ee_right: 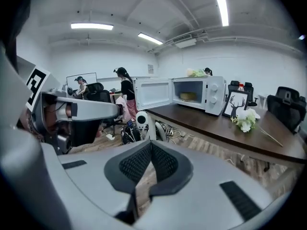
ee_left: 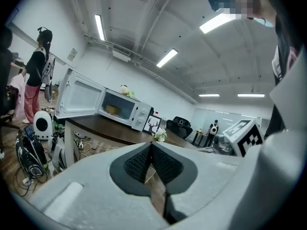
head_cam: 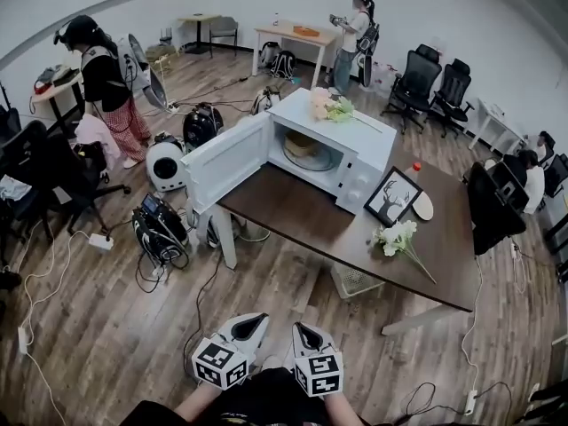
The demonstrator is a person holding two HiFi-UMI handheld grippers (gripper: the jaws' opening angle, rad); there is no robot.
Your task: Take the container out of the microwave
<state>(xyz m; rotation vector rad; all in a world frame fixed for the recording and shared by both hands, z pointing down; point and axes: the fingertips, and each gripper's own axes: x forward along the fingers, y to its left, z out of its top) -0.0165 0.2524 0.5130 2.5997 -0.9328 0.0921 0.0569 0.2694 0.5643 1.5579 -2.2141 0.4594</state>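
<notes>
1. Black ribbed pads (ee_left: 136, 164) on the left tool (head_cam: 252, 324) meet at their tips with nothing between them. The right tool (head_cam: 306, 331) is pressed together the same way and is also empty.
2. Both tools sit side by side over the wooden floor (head_cam: 106, 327). They are well apart from the near edge of the tabletop (head_cam: 293, 209).
3. The microwave (head_cam: 359, 149) stands ahead of them on the far left end of that tabletop, and its open front faces back toward the tools.
4. Its door (head_cam: 226, 162) swings out to the left past the tabletop's edge. It lies roughly in line with the left tool, while the path ahead of the right tool looks free.
5. The container (head_cam: 302, 142) rests inside the microwave on the glass plate, set toward the left of the opening. It is yellowish, round and shallow, so it has no long axis to line up with, and any approach has to come straight in through the front.
6. In the left gripper view the microwave lies left of the tool's line, and in the right gripper view it lies to the right, so neither tool points at it yet.
7. Neither tool is clearly closer, but the right one probably has the easier line because the door is not in its way. Whichever tool goes in will first have to spread its jaws.
</notes>
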